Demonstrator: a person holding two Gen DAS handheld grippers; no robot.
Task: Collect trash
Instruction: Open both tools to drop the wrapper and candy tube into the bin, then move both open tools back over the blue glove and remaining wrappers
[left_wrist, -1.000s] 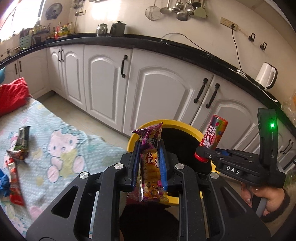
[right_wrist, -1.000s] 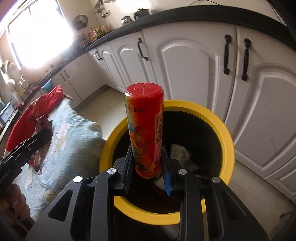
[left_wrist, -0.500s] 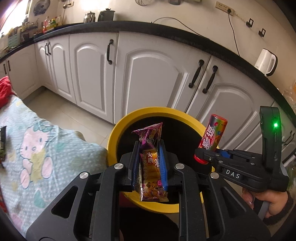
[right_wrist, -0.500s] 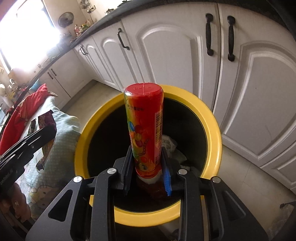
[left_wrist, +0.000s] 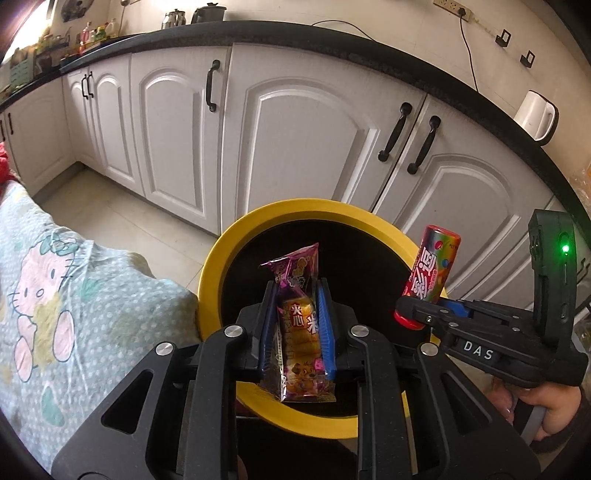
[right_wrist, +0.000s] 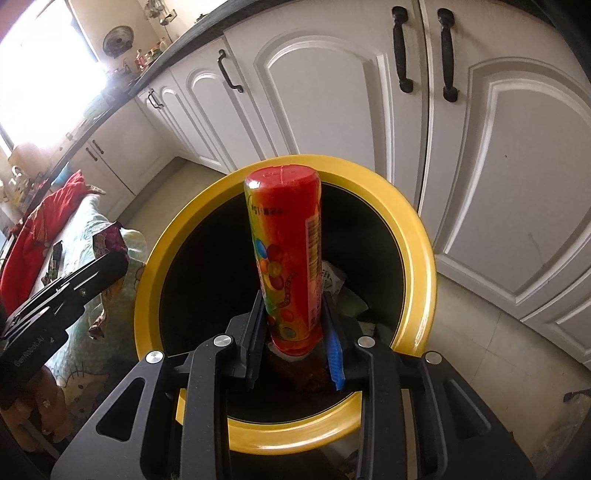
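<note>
Reading "DAS", right gripper clamps candy tube, label unclear.

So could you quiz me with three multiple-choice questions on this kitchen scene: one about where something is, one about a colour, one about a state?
1. Where is the snack packet?
A. on the floor
B. between the left tool's fingers, over the bin
C. on the counter

2. What colour is the bin's rim?
A. yellow
B. green
C. white

3. How is the right tool?
A. open and empty
B. lying on the bed
C. shut on the candy tube

Answers: B, the packet sits clamped above the bin's opening; A, the ring round the dark inside is yellow; C, its fingers press both sides of the tube.
</note>
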